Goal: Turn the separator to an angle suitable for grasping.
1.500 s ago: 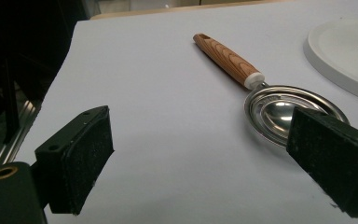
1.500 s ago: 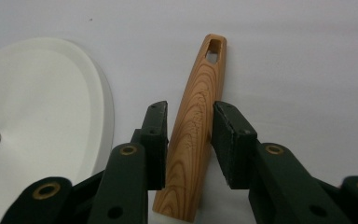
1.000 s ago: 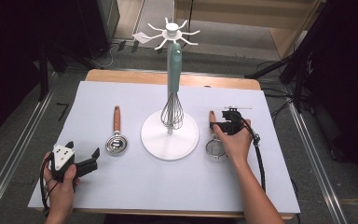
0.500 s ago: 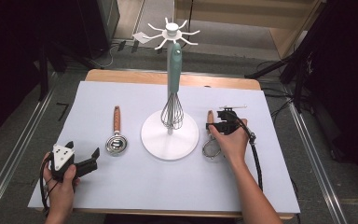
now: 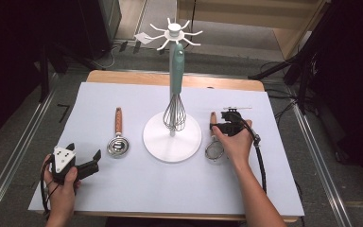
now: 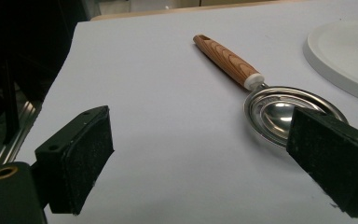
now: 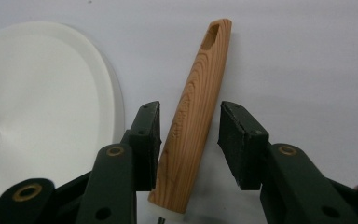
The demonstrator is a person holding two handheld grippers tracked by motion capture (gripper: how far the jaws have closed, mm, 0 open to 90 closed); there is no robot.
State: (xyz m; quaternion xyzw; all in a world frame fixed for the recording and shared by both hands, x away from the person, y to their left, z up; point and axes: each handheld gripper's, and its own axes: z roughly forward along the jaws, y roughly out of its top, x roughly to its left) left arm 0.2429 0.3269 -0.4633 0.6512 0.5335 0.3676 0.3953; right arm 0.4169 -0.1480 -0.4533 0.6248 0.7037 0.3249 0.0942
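Even overhead light, white table mat bright, surroundings far left and right near black. Shadows soft and short. High view slightly soft, low detail. Left gripper view dimmer; mild glare in the metal strainer bowl. Right gripper view sharp on the wooden handle.

Right tongs wider around wooden handle.

In the right gripper view the wooden handle is cut off at the bottom edge between the jaws, its head out of frame. In the high view the right hand hides part of the strainer, and the left gripper looks too small to judge its gap
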